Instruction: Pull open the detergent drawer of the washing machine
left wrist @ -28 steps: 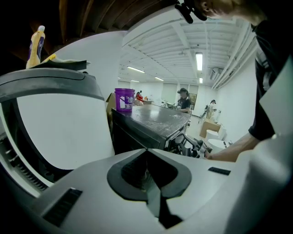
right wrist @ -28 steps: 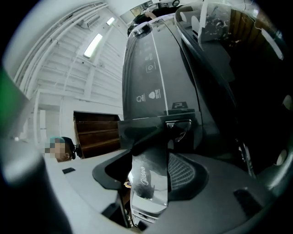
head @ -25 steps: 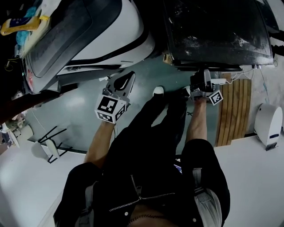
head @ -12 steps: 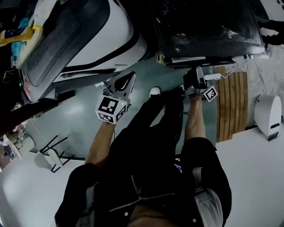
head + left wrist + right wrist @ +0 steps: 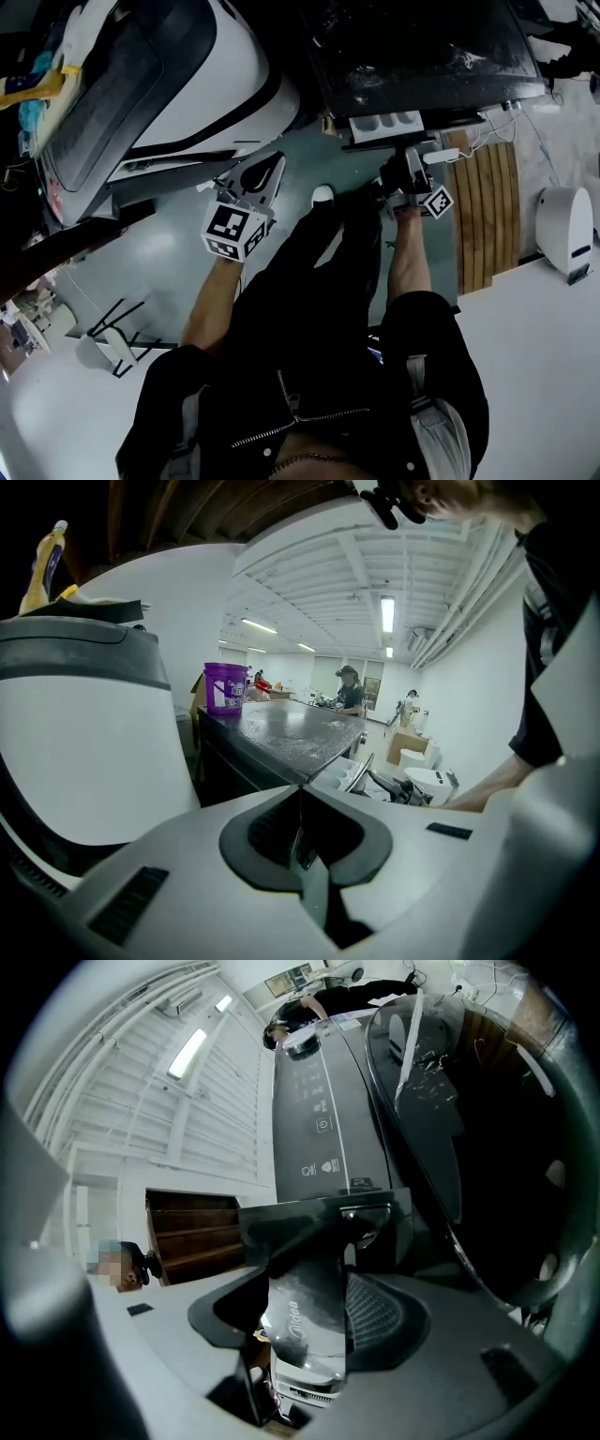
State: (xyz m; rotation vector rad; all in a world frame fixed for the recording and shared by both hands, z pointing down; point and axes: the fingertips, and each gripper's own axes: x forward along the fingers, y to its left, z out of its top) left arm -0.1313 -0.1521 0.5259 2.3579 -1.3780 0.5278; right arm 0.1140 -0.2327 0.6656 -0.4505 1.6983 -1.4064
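Note:
The dark front-loading washing machine (image 5: 422, 56) stands at the upper right of the head view. Its detergent drawer (image 5: 386, 123) is slid partly out, with white compartments showing. My right gripper (image 5: 396, 171) is shut on the drawer's glossy grey front panel (image 5: 305, 1326), which fills the gap between the jaws (image 5: 309, 1335) in the right gripper view. My left gripper (image 5: 270, 167) hangs over the green floor to the left, jaws shut on nothing (image 5: 300, 803). The left gripper view also shows the machine's top (image 5: 281, 728) and the opened drawer (image 5: 342, 772).
A large white machine (image 5: 187, 84) with a dark lid stands at the upper left. A wooden slat panel (image 5: 487, 216) and a small white appliance (image 5: 565, 230) lie to the right. A purple tub (image 5: 225, 686) sits on the washer's top. The person's legs fill the centre.
The drawer has come out of the washer front, its white compartments now showing. My right gripper drew back with it. The left gripper barely shifted.

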